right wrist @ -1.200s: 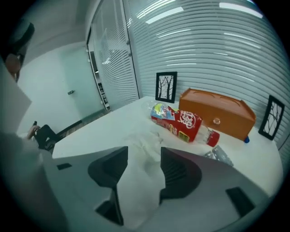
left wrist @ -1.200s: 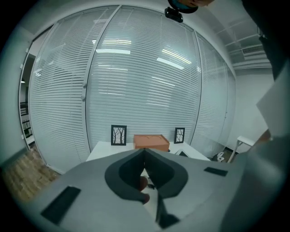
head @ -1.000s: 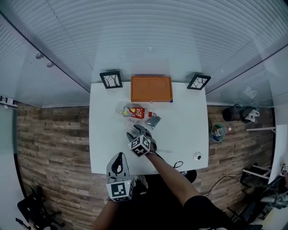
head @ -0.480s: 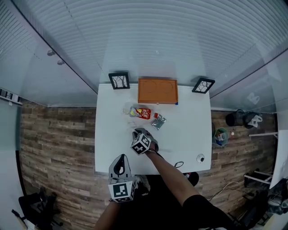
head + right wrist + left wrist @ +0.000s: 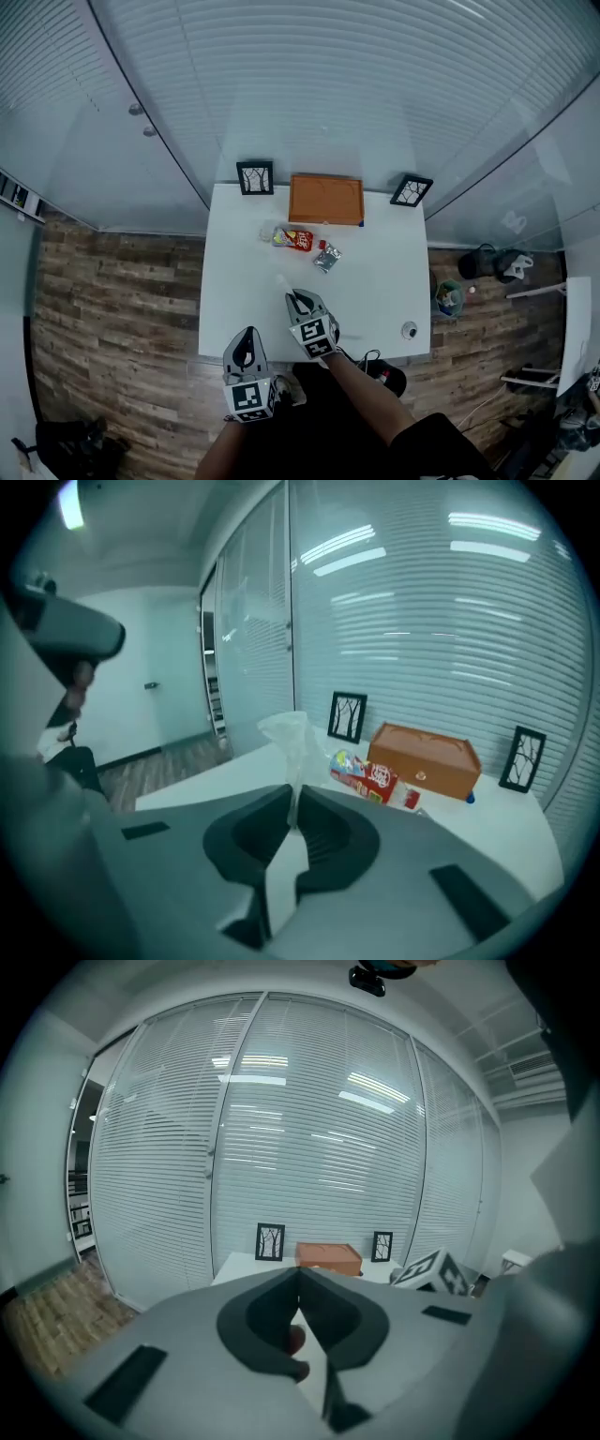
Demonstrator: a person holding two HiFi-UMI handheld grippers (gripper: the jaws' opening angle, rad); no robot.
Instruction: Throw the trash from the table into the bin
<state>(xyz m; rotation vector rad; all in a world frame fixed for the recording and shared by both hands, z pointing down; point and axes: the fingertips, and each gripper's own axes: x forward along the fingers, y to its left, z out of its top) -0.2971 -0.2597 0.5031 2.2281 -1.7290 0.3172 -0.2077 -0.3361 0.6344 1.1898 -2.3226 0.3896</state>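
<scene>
Looking down in the head view, a white counter [image 5: 234, 309] carries an orange box [image 5: 325, 199] at its far edge, with the left frame [image 5: 254, 177] and the right frame [image 5: 411, 190] standing upright at either side of it. Nearer, a red snack packet [image 5: 294, 239] lies flat, and a silver foil wrapper [image 5: 326, 257] sits just to its right, apart from it. The bin [image 5: 450, 298] stands on the wooden floor [image 5: 112, 291] beyond the counter's right edge, well apart from both pieces. The left tongs [image 5: 246, 349] hang at the near edge of the counter, and the right tongs [image 5: 300, 300] are over its near half, short of the packet. In the left gripper view, the left tongs are pressed together with nothing between them, facing the box and frames, with the other tongs' marker cube [image 5: 433, 1274] at right. In the right gripper view, the right tongs' jaws have just been closing and now pinch a clear plastic wrapper [image 5: 289, 735], which stands up crumpled above the tips, clear of the counter, with the snack packet and box beyond.
</scene>
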